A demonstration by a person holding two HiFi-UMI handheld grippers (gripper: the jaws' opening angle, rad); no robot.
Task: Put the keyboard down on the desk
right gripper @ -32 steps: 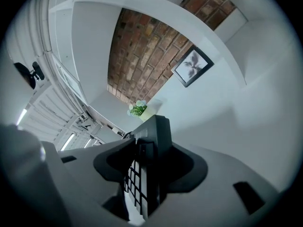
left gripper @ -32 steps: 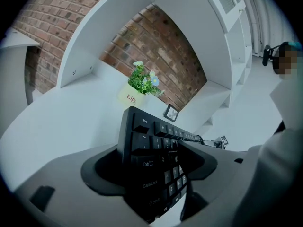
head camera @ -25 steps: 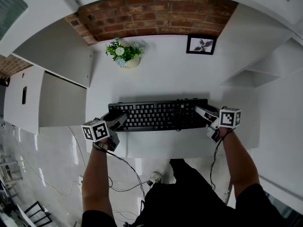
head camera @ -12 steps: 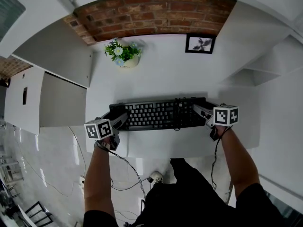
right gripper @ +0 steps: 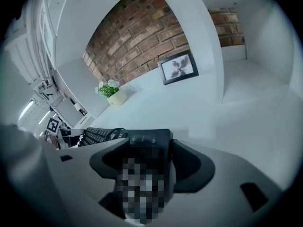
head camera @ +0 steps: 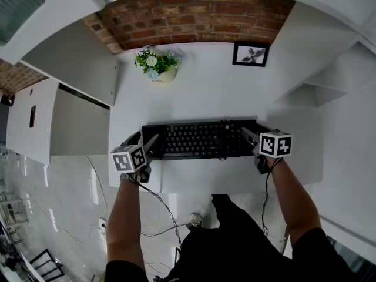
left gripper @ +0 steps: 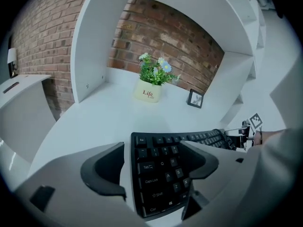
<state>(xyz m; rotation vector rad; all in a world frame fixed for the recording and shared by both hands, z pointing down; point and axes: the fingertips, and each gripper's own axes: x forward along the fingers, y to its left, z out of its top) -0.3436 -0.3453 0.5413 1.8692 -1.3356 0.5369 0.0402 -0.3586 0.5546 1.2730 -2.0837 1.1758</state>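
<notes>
The keyboard [head camera: 200, 140] lies flat along the desk's [head camera: 200, 98] front edge, each end between the wide-spread jaws of the left gripper [head camera: 149, 144] and right gripper [head camera: 250, 136], which have just been opening, seemingly to release it.

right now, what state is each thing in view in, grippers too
keyboard, lying flat on the desk
left gripper, open, jaws have just been opening, keyboard's left end between them, not gripped
right gripper, open, jaws have just been opening, keyboard's right end between them, not gripped
potted flowers, upright
picture frame, standing by the brick wall
</notes>
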